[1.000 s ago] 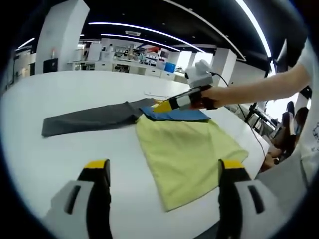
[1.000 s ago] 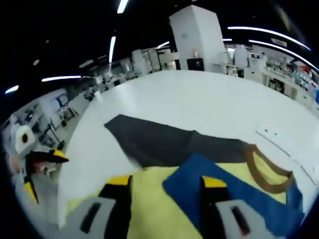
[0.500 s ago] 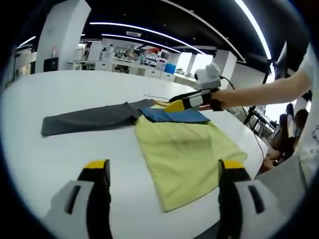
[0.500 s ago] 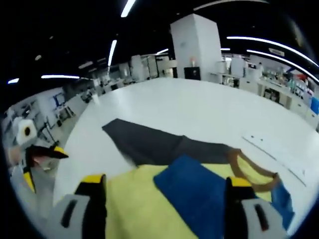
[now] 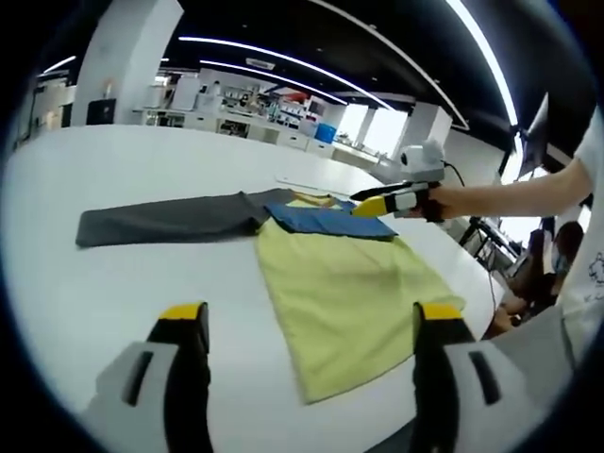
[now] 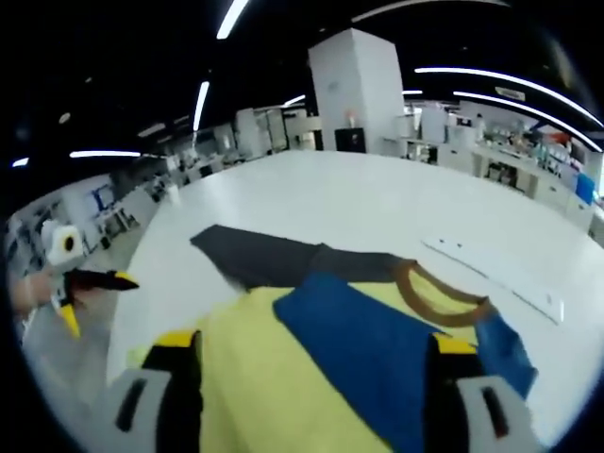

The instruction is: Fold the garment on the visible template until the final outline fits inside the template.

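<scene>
The yellow shirt [image 5: 354, 302] lies on the white table [image 5: 94, 283], one blue sleeve [image 5: 326, 222] folded over its top, a grey cloth [image 5: 170, 219] beside it. Both grippers, left [image 5: 307, 326] and right [image 6: 307, 354], hang wide open and empty, so most folding looks still to do; I see no template outline.

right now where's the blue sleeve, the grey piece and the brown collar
blue sleeve [image 6: 373, 344], right gripper view, middle of the blue panel lying across the yellow shirt
grey piece [image 5: 170, 219], left gripper view, middle of the long grey strip
brown collar [image 6: 444, 297], right gripper view, curved brown neckline band
</scene>
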The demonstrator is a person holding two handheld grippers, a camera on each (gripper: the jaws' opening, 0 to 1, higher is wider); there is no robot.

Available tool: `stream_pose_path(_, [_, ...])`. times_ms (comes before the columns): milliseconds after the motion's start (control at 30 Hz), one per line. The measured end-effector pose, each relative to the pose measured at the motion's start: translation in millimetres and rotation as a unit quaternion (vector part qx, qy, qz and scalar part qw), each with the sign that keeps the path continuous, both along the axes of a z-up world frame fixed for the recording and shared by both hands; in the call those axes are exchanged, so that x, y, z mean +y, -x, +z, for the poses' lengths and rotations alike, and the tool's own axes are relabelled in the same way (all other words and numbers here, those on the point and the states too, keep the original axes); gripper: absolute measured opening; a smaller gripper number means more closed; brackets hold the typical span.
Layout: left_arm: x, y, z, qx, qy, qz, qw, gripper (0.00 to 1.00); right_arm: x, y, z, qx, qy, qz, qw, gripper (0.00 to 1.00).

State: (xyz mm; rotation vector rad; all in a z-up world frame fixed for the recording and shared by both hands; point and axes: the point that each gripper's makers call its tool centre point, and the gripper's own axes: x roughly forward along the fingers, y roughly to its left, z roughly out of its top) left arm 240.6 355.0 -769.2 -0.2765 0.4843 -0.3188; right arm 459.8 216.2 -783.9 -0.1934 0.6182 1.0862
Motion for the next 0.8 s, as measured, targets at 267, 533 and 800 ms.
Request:
stream_pose_path(267, [-2, 1.4, -2.8, 0.006, 0.001, -0.009, 0.9999, 0.87, -36, 0, 9.5, 0.0, -0.018, -0.03, 0.9994, 0.98])
stream_pose_path(533, [2, -1.0, 0.9, 0.004, 0.024, 0.01, 0.9997, 0.85, -76, 6, 22.8, -0.011, -0.029, -0.053, 0.9981, 0.95])
stream_pose_path(800, [36, -26.3, 12.9, -0.019, 0.043, 0.061, 0.9971, 0.83, -107, 10, 24.4, -0.001, -0.05, -0.1, 0.9937, 0.92])
